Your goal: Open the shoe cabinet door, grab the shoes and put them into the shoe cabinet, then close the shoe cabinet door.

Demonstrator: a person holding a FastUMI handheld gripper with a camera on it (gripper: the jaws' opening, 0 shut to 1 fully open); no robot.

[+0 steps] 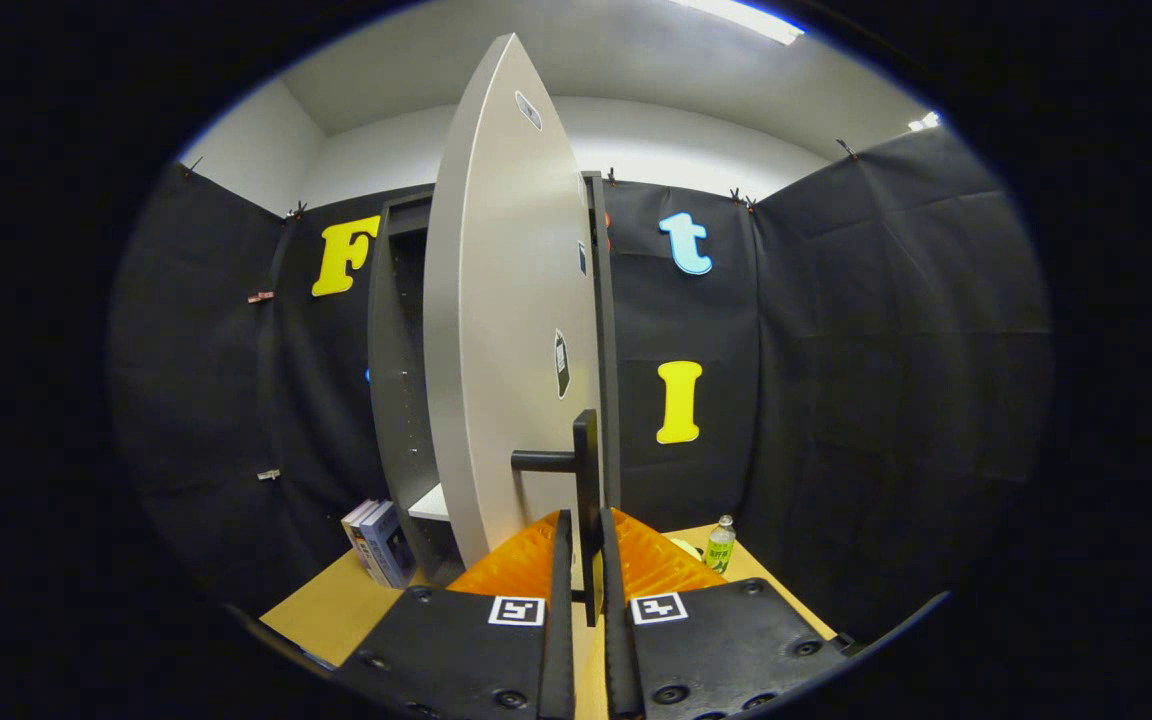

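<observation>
The gripper (584, 560) is clenched on the handle (586, 480) of the door: its two orange fingers (526, 565) stand one on each side of the black vertical bar, and both seem to press on it. I think the bar is held low, near its bottom end, because there the fingers can pull the door around its hinge with a firm hold.

The door (501, 330) is grey and stands partly open, turned so that its edge points toward the camera. Behind it the dark cabinet (396, 380) shows its inside, with a white shelf (431, 503) low down. By my judgement this is the opening step, and the door is swung wide enough to give room for the shoes later.

The cabinet stands on a wooden table (336, 605). Some books (381, 540) lean just beside its left foot, and a small bottle (720, 545) stands to the right, beyond the fingers. I cannot make out the shoes.
</observation>
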